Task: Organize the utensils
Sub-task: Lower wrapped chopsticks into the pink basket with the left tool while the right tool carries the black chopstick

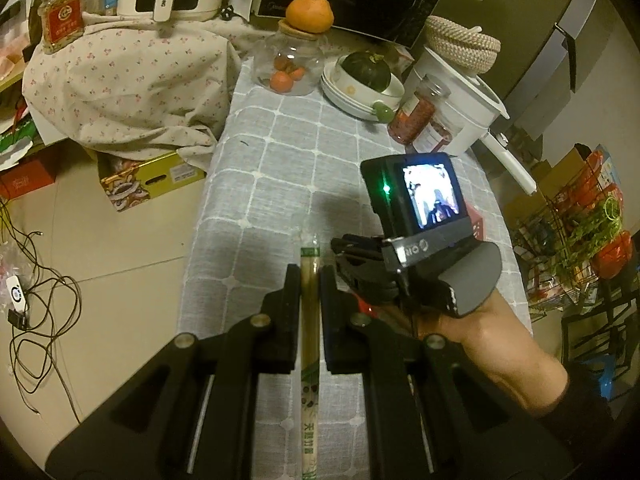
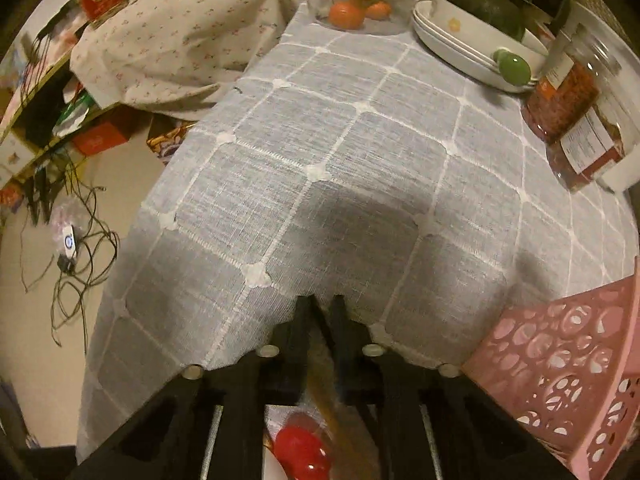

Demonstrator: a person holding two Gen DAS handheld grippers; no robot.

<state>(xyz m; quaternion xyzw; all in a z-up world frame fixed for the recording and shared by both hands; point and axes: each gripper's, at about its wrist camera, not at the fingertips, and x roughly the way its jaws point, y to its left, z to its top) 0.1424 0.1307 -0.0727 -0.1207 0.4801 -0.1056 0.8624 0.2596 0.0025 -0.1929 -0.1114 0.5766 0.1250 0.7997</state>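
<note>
A long pack of wrapped bamboo chopsticks with green print runs lengthwise between the fingers of my left gripper, which is shut on it just above the grey checked tablecloth. My right gripper points steeply down at the cloth, and its jaws are closed on a thin wooden handle. A red rounded piece shows just below that handle, and whether it belongs to the handle is unclear. In the left wrist view, the right gripper's camera unit and the person's hand are just right of the chopsticks.
A pink perforated basket stands at the near right. At the far end are stacked white bowls with a dark squash, a glass jar of oranges, chilli jars and a white pot. Left of the table lie floor cables.
</note>
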